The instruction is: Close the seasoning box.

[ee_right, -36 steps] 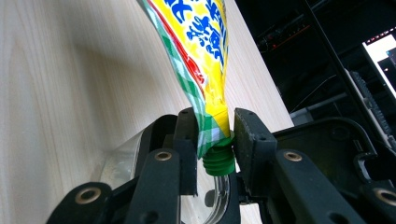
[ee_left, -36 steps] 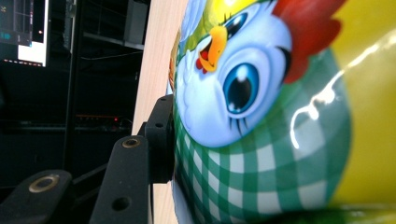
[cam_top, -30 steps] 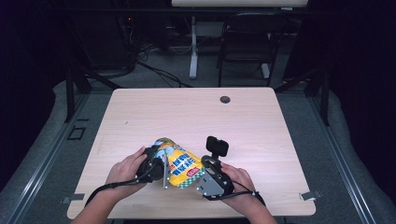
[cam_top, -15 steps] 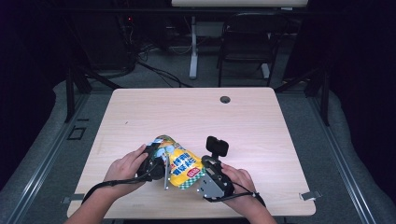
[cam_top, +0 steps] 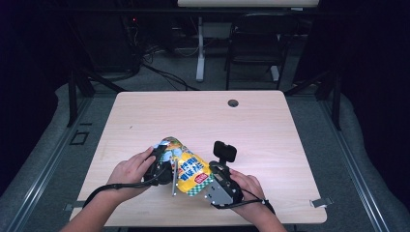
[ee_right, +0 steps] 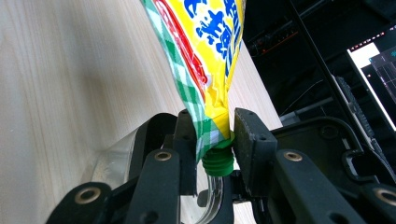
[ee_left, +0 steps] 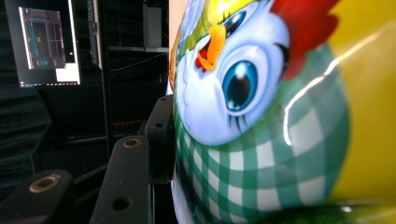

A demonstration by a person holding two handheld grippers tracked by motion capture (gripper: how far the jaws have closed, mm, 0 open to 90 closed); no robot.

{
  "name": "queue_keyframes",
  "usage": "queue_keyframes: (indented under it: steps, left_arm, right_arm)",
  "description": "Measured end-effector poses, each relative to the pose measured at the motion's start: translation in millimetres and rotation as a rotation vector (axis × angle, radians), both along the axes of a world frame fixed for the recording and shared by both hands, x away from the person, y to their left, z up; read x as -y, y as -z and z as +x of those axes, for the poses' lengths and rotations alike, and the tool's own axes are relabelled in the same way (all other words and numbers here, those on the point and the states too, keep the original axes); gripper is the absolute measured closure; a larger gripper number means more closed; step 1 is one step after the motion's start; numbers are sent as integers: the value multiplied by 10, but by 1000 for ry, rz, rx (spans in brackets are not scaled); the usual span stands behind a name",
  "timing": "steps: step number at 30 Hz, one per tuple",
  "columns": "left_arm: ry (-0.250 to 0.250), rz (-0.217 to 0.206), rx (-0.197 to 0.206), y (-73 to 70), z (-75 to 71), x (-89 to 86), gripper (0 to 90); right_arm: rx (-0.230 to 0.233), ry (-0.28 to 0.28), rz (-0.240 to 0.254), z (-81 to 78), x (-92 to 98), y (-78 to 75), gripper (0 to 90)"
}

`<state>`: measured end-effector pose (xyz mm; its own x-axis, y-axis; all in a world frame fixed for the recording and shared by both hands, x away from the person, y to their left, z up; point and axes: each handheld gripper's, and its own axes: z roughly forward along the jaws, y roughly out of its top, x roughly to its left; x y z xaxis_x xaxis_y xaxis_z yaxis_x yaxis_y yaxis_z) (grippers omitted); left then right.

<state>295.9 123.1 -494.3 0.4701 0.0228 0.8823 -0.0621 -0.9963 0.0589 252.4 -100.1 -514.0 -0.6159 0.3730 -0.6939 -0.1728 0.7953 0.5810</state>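
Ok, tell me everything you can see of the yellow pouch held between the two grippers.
The pouch is glossy yellow plastic film with a green-and-white check band, blue lettering and a cartoon chicken face. A green threaded spout ends its narrow corner. It is held low over the wooden table; the right hand-held gripper pinches the spout corner, the left hand-held gripper presses its bulging other end.

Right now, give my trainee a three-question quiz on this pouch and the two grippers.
1. True or false: the pouch lies flat on the table, untouched.
2. The right gripper clamps the pouch near its: A) green spout B) chicken picture C) middle
3. What colour is the chicken's beak?

Key: 1 false, the left gripper and right gripper both hold it; 2 A; 3 orange.
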Motion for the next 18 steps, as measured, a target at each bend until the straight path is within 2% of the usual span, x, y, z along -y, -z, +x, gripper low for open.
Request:
queue_keyframes:
  steps: [4, 10, 18]
  left_arm:
    - [5, 8, 8, -17, 4, 4, 568]
    - [-2, 19, -2, -23, 3, 16, 568]
    - [1, 46, 23, -38, -11, 26, 569]
  right_arm:
    - [5, 5, -8, -4, -1, -6, 711]
    - [14, 12, 0, -6, -7, 7, 711]
    - [39, 9, -8, -16, -14, 33, 712]
